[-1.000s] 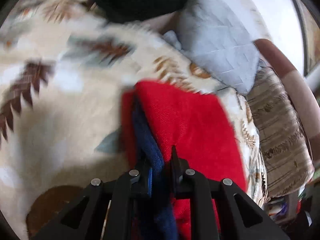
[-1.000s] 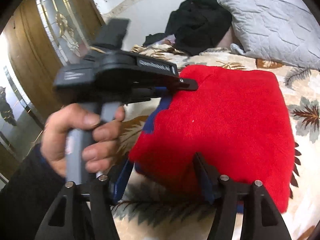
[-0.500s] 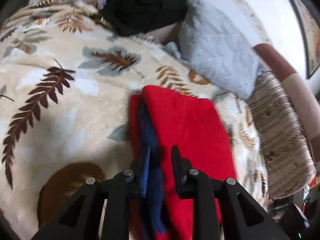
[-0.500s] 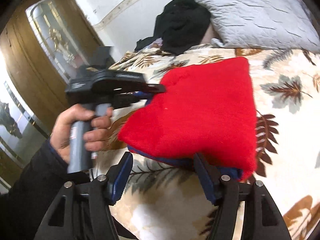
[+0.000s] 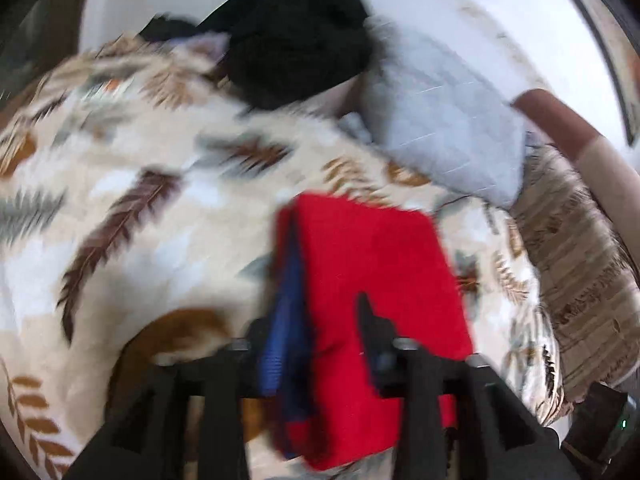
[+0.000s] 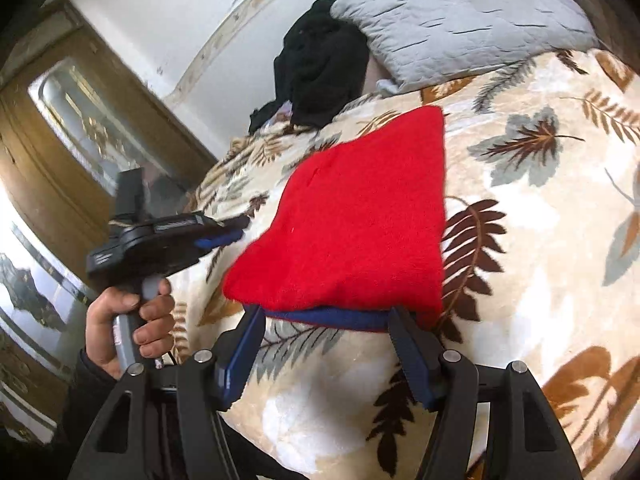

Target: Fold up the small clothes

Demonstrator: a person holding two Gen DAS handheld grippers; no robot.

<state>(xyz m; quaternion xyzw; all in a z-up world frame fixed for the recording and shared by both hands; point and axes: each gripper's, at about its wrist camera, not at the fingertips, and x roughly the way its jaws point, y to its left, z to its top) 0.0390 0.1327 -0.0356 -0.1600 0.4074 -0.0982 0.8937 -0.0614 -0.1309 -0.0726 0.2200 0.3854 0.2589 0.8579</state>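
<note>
A folded red knit garment (image 6: 356, 220) with a blue band along its near edge lies flat on the leaf-patterned blanket (image 6: 540, 260). It also shows in the blurred left wrist view (image 5: 380, 280). My right gripper (image 6: 326, 344) is open, its jaws standing wide just in front of the blue edge, apart from the cloth. My left gripper (image 5: 316, 332) is open, and the garment's near edge shows between its jaws in its own view. In the right wrist view the left gripper (image 6: 236, 232) hangs to the garment's left, clear of it.
A black clothes pile (image 6: 320, 68) and a grey quilted pillow (image 6: 472, 12) lie at the bed's far end. A wooden door (image 6: 80, 128) stands at left. A striped cushion (image 5: 580, 248) and bed edge are at right.
My left gripper has opened, let go of the garment and drawn back to the left. The garment now lies flat on the blanket. My right gripper has pulled back from it.
</note>
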